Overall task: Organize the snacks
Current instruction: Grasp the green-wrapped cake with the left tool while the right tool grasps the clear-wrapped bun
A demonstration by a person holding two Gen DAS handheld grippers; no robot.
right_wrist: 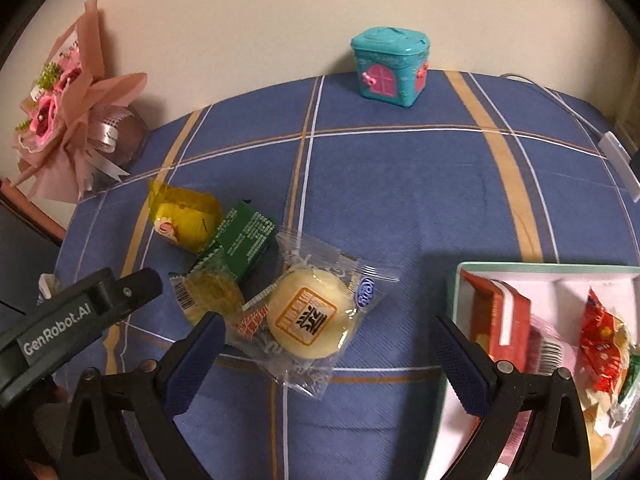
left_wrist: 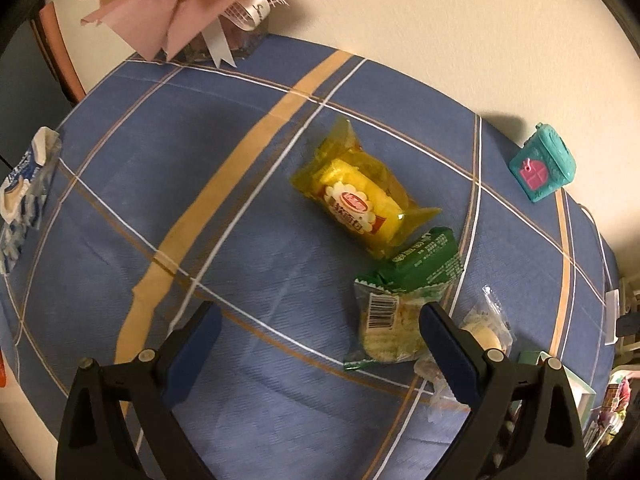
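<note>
A loose cluster of snacks lies on the blue plaid tablecloth [left_wrist: 120, 184]. A yellow cake packet [left_wrist: 352, 196] [right_wrist: 184, 218] is farthest, then a dark green packet [left_wrist: 428, 256] [right_wrist: 242, 240], a clear cracker packet with a barcode [left_wrist: 388, 324] [right_wrist: 212, 292] and a round pastry in clear wrap [right_wrist: 308, 320] [left_wrist: 484, 332]. My left gripper [left_wrist: 320, 324] is open just short of the cracker packet, holding nothing. My right gripper [right_wrist: 330, 336] is open around the near side of the pastry. A white tray with a green rim [right_wrist: 540, 268] at the right holds several red snack packets.
A teal toy house box [right_wrist: 390, 66] [left_wrist: 544, 164] stands at the far table edge by the wall. A pink bouquet [right_wrist: 68, 116] [left_wrist: 188, 4] lies at the far left corner. A blue-white packet [left_wrist: 24, 188] sits at the left edge. The other gripper's black arm [right_wrist: 76, 316] reaches in at the left.
</note>
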